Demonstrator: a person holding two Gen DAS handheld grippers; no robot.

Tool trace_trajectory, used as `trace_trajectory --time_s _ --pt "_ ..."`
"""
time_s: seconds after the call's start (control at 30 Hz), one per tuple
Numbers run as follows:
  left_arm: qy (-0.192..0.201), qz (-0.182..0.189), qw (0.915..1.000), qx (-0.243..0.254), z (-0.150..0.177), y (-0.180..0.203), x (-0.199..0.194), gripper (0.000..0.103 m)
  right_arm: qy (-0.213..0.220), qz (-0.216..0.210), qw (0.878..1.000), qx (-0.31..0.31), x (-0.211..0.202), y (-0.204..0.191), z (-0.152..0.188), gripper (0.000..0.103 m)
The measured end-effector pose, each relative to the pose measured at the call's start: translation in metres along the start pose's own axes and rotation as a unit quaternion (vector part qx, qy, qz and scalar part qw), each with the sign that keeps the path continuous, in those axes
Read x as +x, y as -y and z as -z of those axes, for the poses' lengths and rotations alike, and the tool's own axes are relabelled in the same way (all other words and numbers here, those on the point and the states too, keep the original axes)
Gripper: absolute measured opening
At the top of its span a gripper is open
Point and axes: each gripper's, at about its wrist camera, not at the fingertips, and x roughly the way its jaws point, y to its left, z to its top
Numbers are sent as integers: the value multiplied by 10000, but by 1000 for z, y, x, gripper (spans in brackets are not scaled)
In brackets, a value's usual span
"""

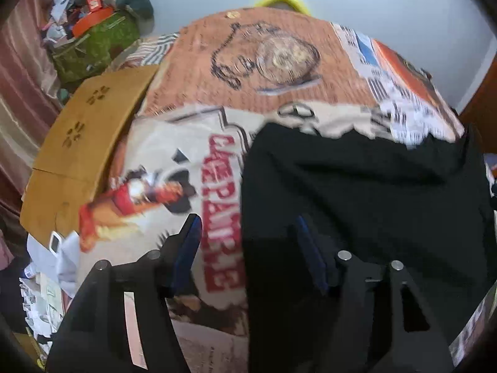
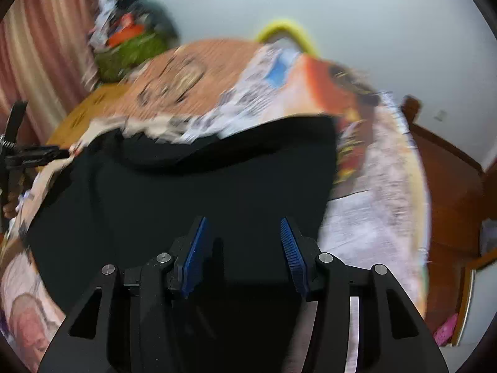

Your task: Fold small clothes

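Note:
A black garment (image 1: 357,186) lies spread on a printed bedcover (image 1: 174,161); the left wrist view shows its straight left edge. My left gripper (image 1: 247,220) hovers over that edge, open, with one blue pad above the bedcover and the other above the black cloth, and nothing is pinched. In the right wrist view the black garment (image 2: 186,202) fills the middle, with a fold near its far edge. My right gripper (image 2: 243,220) is open just above it, its blue pads (image 2: 195,255) apart and gripping no cloth. The left gripper's frame (image 2: 18,155) shows at the left edge.
A brown board (image 1: 80,143) lies to the left of the bedcover. Behind it stands a green bag (image 1: 99,43) piled with clutter, beside a striped curtain (image 1: 18,77). Loose papers (image 1: 40,295) sit at the lower left. A wooden bed frame (image 2: 450,186) borders the right side.

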Motion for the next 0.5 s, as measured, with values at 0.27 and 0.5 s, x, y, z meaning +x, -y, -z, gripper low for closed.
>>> trace_trajectory --time_s 0.27,0.5 --pt "-81 -225 9990 381 19 5 24 71 -556 -623 9936 -757 81 -83 -40 59" --pt "129 -544 9960 693 26 15 29 73 -300 -332 9976 -525 118 -105 -102 57"
